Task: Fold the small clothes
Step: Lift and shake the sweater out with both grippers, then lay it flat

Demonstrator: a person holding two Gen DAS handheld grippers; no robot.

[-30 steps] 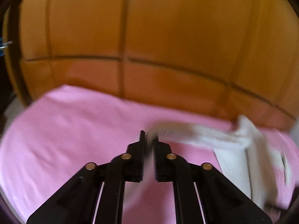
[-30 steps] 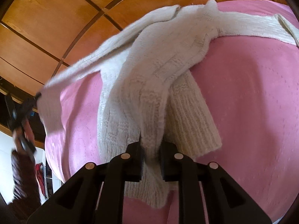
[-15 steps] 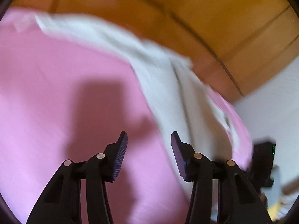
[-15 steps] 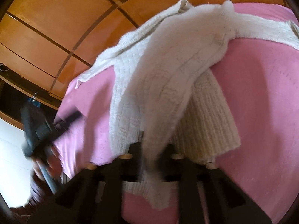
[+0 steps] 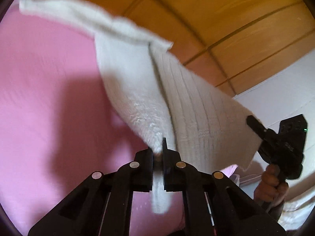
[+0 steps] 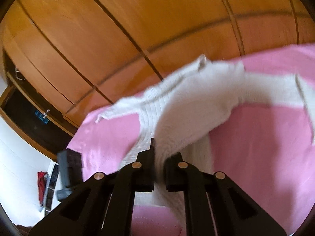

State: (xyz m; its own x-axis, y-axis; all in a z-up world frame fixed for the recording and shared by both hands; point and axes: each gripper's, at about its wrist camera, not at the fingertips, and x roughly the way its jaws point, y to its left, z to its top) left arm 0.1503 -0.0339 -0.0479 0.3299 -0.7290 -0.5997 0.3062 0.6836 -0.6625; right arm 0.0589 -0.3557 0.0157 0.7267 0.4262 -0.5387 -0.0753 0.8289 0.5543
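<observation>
A white knitted sweater (image 5: 137, 90) lies partly on a pink bedsheet (image 5: 43, 90), partly lifted. My left gripper (image 5: 157, 153) is shut on a fold of the sweater at its near edge. In the left wrist view the right gripper (image 5: 254, 125) shows at the right, gripping the sweater's other corner. In the right wrist view the sweater (image 6: 193, 102) stretches away over the sheet (image 6: 265, 147), and my right gripper (image 6: 159, 157) is shut on its near edge. One sleeve (image 5: 65, 15) trails to the far left.
A wooden panelled wardrobe (image 6: 128, 29) stands right behind the bed. A white wall (image 5: 283, 90) is at the right in the left wrist view. A dark doorway (image 6: 25, 118) and a red item (image 6: 41, 184) are at the left in the right wrist view.
My left gripper let go of the sleeve, opened, swung right and has closed on the sweater's near edge. My right gripper kept its hold and lifted the sweater.
</observation>
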